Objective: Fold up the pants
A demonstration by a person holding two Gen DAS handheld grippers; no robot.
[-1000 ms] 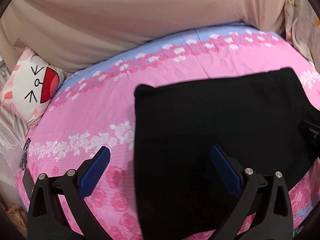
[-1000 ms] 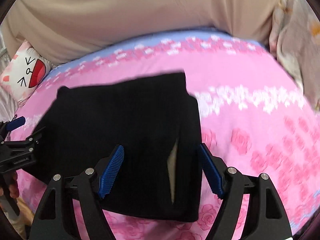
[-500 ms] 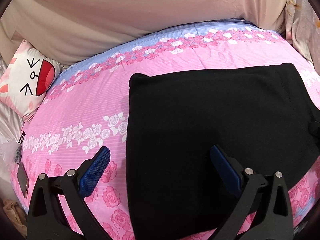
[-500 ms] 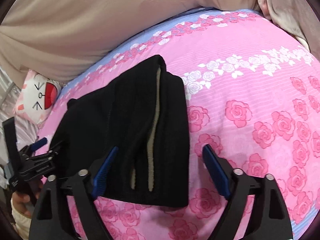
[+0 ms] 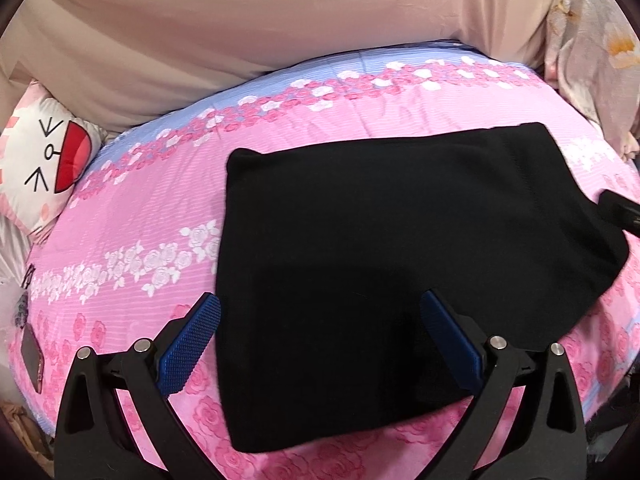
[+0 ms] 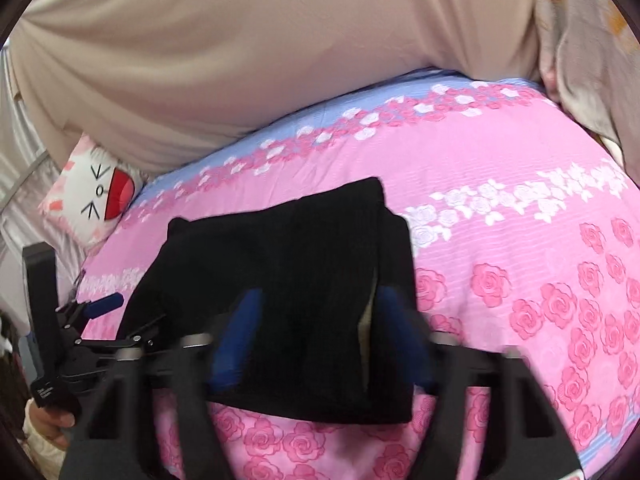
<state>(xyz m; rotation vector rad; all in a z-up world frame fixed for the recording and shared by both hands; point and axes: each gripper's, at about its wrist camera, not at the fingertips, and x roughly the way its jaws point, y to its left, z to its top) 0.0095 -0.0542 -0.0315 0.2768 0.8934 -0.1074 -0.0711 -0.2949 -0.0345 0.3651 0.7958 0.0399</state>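
The black pants [image 5: 384, 248] lie folded into a flat rectangle on the pink rose-print bedspread [image 5: 132, 216]. My left gripper [image 5: 320, 340] is open and empty, hovering over the near left part of the pants. In the right wrist view the folded pants [image 6: 288, 280] show a pale lining at their right edge. My right gripper [image 6: 316, 332] is open and empty, blurred by motion, over the near edge of the pants. The left gripper [image 6: 100, 312] also shows at the left of the right wrist view, and the right gripper's tip [image 5: 618, 212] at the right edge of the left wrist view.
A white cat-face cushion [image 5: 44, 164] lies at the bed's far left. A beige sheet [image 5: 280, 28] hangs behind the bed. A floral grey fabric [image 5: 600, 40] sits at the far right. A phone [image 5: 32, 356] lies at the bed's left edge.
My right gripper swung back to face squarely over the near edge of the pants and is still moving. My left gripper shifted slightly; the pants stayed folded and flat.
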